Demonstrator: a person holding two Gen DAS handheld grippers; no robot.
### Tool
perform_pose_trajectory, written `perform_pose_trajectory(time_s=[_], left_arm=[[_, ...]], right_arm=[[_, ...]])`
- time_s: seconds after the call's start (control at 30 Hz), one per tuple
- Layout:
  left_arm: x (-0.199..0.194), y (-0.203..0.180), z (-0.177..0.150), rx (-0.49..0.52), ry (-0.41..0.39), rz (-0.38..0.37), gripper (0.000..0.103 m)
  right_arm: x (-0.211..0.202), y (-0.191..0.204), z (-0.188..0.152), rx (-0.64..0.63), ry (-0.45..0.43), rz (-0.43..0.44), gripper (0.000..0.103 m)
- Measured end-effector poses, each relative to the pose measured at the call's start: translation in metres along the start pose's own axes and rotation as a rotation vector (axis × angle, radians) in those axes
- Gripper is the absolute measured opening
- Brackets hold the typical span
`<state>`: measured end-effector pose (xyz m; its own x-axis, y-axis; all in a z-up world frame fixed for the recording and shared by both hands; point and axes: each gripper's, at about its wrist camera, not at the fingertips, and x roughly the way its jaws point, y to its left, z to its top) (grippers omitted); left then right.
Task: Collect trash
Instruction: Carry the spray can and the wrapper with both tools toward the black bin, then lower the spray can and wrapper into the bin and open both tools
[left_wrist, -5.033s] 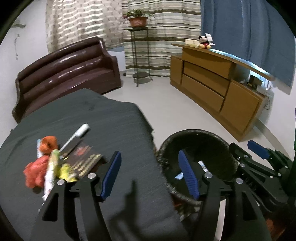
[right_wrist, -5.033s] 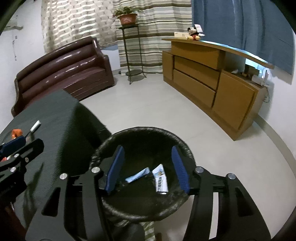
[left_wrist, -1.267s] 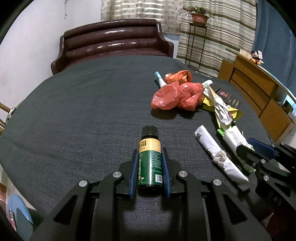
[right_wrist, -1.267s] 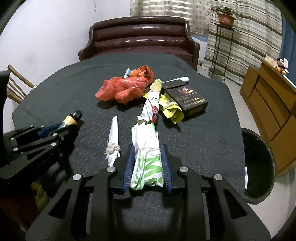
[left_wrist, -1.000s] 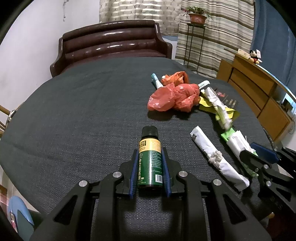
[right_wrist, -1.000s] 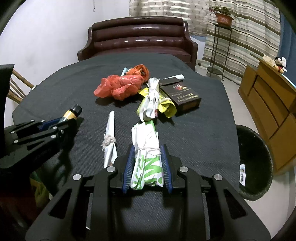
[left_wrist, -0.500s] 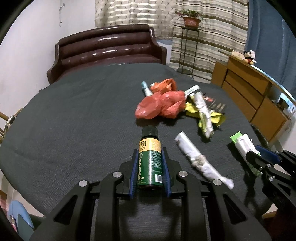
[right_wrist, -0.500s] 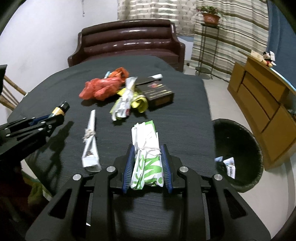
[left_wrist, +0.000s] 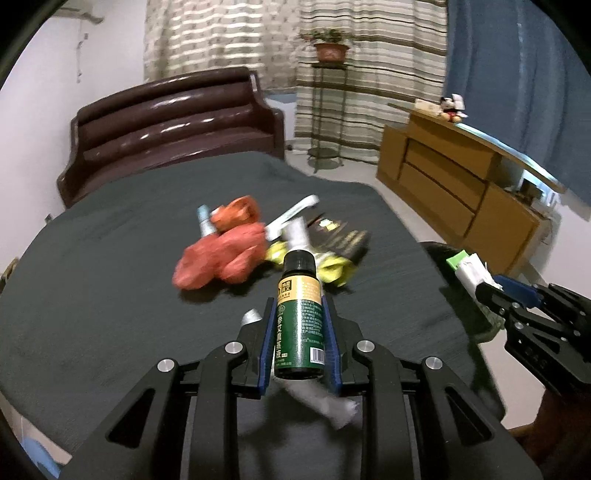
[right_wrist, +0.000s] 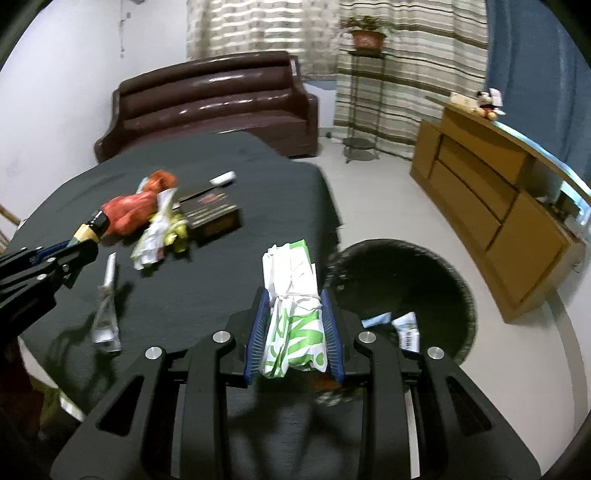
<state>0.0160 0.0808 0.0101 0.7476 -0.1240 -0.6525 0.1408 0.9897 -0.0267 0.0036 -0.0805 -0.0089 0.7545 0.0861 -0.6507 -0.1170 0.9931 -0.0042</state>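
Left wrist view is showing the left gripper (left_wrist: 298, 345) clamping a bottle (left_wrist: 300, 320) between its blue ridged pads, raised above the table (left_wrist: 110, 295). The bottle's long axis is running forward along the fingers, black screw cap pointing away toward the sofa (left_wrist: 173, 122), flat base toward the camera. It is a round, dark green bottle with a gold band under the neck; its label is carrying columns of Chinese print and a barcode near the base, too small to read.

Right wrist view is showing the right gripper (right_wrist: 294, 332) squeezing a packet (right_wrist: 293, 306) between its own blue pads. The packet is a crumpled white paper bundle with green printed shapes, tied across the middle, its long axis also lying along the fingers with the folded green-edged end pointing forward. It is hanging over the table's edge, just beside the bin (right_wrist: 402, 295), a round black basket standing on the pale floor with two small wrappers inside.

Lying on the dark woven tablecloth are a red plastic bag (right_wrist: 127, 212), a dark flat box (right_wrist: 210, 218) with illegible gold print, a yellow-and-white wrapper (right_wrist: 159, 230), and a rolled paper tube (right_wrist: 105, 306).
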Motion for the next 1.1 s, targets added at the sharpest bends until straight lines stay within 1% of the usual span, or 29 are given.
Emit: perform_pose_trajectory(time_s=[0.2,0.37,0.53,0.87,1.1], left_arm=[[0.012,-0.041,0.018,0.048,-0.029,-0.054,0.025],[0.026,-0.069,0.029,0.073,-0.029,-0.100,0.025],[0.041,-0.099,0.037,0.107,-0.029,-0.124,0.025],[0.077,-0.150,0.048,0.164,0.003,-0.151,0.025],[0.100,-0.176,0.054,0.188,0.026,-0.158,0.025]], right_arm=[[0.001,-0.041,0.007,0.068,-0.026,-0.069,0.028],[0.007,-0.073,0.009,0.121,-0.042,-0.121,0.028],[0.015,-0.101,0.011,0.169,-0.050,-0.154,0.028],[0.029,-0.136,0.014,0.224,-0.050,-0.161,0.029],[0.040,-0.156,0.015,0.261,-0.041,-0.165,0.029]])
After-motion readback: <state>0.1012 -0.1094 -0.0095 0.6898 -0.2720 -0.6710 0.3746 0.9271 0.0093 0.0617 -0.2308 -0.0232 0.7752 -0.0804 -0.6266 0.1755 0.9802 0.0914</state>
